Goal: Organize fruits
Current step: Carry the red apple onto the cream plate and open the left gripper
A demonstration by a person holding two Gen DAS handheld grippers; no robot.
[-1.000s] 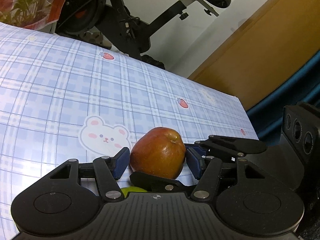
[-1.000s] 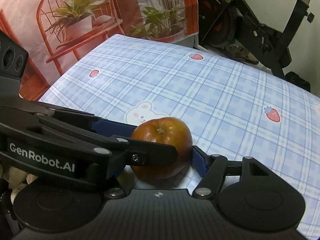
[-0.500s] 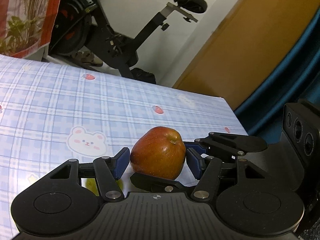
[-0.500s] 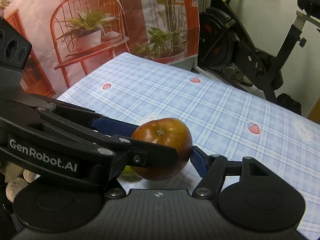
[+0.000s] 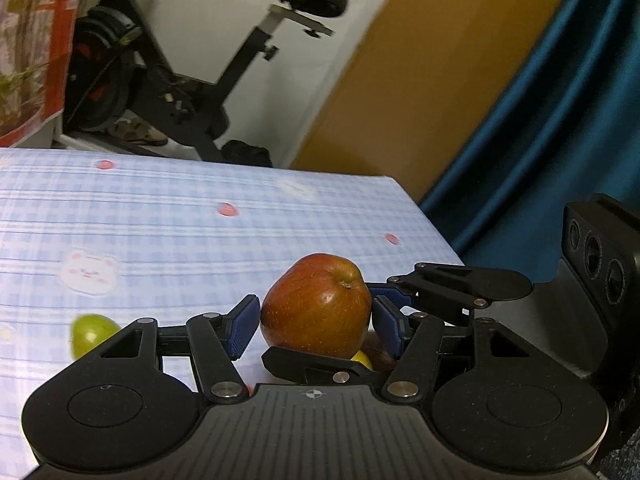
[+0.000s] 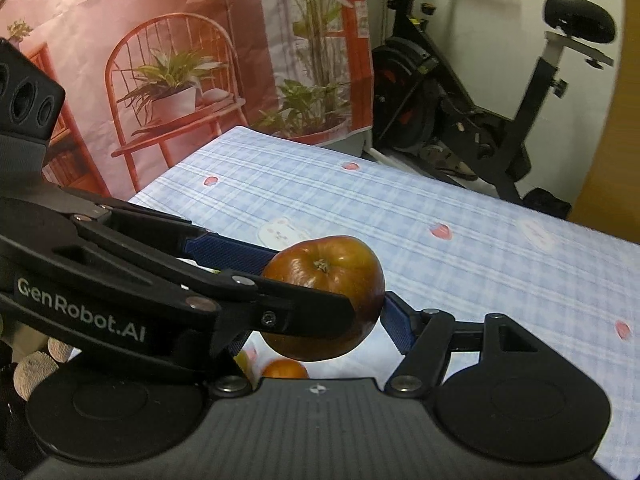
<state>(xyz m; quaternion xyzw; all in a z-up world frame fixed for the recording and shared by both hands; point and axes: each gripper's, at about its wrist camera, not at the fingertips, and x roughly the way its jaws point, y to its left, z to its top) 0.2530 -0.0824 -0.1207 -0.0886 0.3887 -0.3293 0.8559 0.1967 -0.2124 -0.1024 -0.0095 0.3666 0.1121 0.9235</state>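
Fingers of both grippers close on one red apple [image 5: 316, 312] from crossing directions. In the left wrist view, the left gripper [image 5: 314, 322] has its blue pads pressed to the apple's left and right flanks, while the right gripper [image 5: 372, 332] reaches in from the right, one of its black fingers passing under the fruit. In the right wrist view, the same apple [image 6: 326, 300] sits between the right gripper's [image 6: 320, 300] blue pads, stem end facing the camera, and a finger of the left gripper [image 6: 280, 304] crosses in front of it. The apple hangs clear of the bench [image 5: 160, 220], which is covered in a blue checked cloth printed with bears and strawberries. On the cloth below lie a green fruit [image 5: 90, 334] at the left and an orange fruit [image 6: 285, 369] just beneath the apple. An exercise bike [image 6: 480, 120] stands beyond the bench, beside a printed backdrop [image 6: 180, 60] of chairs and plants.
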